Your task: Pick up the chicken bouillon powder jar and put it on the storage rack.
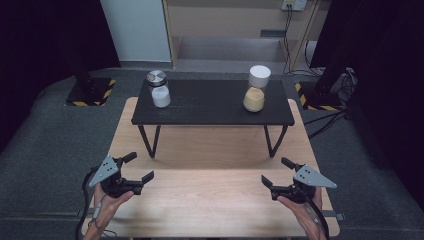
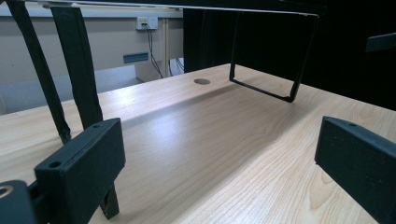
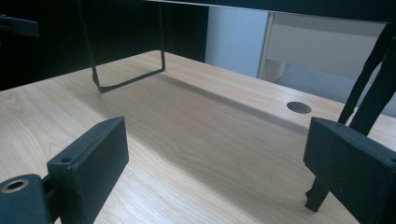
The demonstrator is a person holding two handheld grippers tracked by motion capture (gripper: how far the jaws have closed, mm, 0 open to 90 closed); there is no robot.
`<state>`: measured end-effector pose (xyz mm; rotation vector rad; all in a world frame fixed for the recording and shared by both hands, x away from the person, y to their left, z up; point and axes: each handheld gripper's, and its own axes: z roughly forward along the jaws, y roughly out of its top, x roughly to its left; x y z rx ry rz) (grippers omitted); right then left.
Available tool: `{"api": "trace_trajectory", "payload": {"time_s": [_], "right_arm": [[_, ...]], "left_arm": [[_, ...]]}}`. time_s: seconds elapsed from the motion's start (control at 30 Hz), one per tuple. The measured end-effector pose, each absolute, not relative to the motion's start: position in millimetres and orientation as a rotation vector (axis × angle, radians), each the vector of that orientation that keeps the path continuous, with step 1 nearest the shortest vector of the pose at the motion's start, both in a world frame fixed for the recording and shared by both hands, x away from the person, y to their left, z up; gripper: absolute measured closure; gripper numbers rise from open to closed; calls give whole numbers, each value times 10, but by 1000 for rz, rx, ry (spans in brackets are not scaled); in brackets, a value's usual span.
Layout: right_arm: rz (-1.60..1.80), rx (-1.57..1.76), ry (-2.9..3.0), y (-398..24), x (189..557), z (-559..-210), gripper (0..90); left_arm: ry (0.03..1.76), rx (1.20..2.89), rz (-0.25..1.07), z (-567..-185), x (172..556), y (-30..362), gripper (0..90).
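Both tools, left [image 1: 136,168] and right [image 1: 276,171], gape empty; sand-filled hourglass [image 1: 256,89] stands upright.

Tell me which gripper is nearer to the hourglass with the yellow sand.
The right. The right gripper is open over the table's near right part, below the yellow-sand hourglass on the black shelf. The left gripper, also open, is farther off at the near left.

A light wooden table [image 1: 215,150] stands on grey carpet [image 1: 60,145], with black curtains [image 1: 45,35] to either side of it, a pale wall panel [image 1: 137,27] beyond it and hazard-striped stand bases [image 1: 90,92] near its far corners.
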<state>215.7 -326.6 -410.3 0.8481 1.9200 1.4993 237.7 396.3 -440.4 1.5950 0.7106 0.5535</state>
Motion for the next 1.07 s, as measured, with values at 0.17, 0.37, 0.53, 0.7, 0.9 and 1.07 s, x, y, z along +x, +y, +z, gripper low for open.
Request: {"api": "trace_trajectory", "payload": {"time_s": [0.17, 0.37, 0.53, 0.7, 0.9, 1.07], "right_arm": [[1506, 848, 1902, -3274, 2126, -4099, 68], [1512, 852, 1896, -3292, 2122, -4089, 68], [1513, 858, 1890, -3299, 2113, -4094, 68], [1514, 858, 1891, -3293, 2112, -4095, 67], [1515, 855, 1890, -3283, 2102, -4091, 67], [1517, 856, 1893, -3273, 2111, -4094, 65]], "left_arm": [[709, 1597, 551, -4407, 2370, 3962, 6], [709, 1595, 550, -4408, 2370, 3968, 6], [708, 1597, 551, -4407, 2370, 3960, 6], [704, 1597, 551, -4405, 2367, 3965, 6], [702, 1593, 550, -4406, 2363, 3962, 6], [698, 1587, 553, -4413, 2363, 3959, 5]]}}
